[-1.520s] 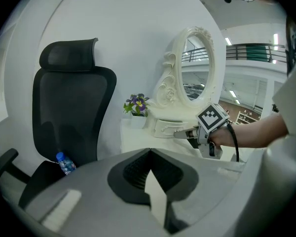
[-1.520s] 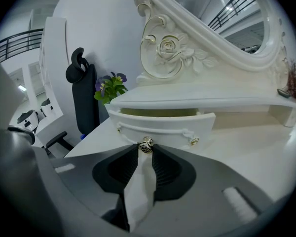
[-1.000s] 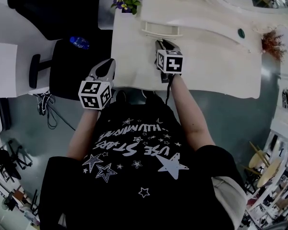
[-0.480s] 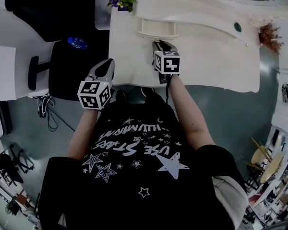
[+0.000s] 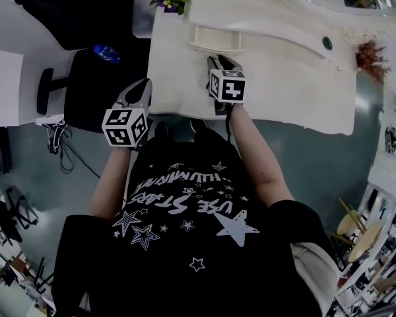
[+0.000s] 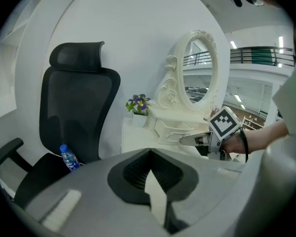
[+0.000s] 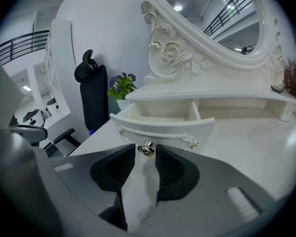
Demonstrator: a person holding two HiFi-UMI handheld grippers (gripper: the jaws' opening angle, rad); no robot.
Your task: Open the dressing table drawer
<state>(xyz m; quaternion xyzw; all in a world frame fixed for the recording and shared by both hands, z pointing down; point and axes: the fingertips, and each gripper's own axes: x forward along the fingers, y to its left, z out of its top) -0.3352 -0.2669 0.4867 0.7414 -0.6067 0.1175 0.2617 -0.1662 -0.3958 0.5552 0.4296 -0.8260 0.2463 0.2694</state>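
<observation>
The right gripper (image 7: 146, 157) has its jaws a little apart, flanking the small metal knob (image 7: 146, 147) on the drawer (image 7: 163, 127). Thin gaps show on both sides, so the knob seems loosely bracketed rather than clamped. The left gripper (image 6: 149, 154) is closed on nothing, held off the left edge of the dressing table (image 7: 256, 137).

The drawer sits on the tabletop under the mirror shelf and is already pulled out, with its pale inside showing. The opening looks essentially done. Any further pull would call for a firm pinch and a straight draw towards the person. The drawer's long axis runs side to side, with its curved front facing the gripper.
</observation>
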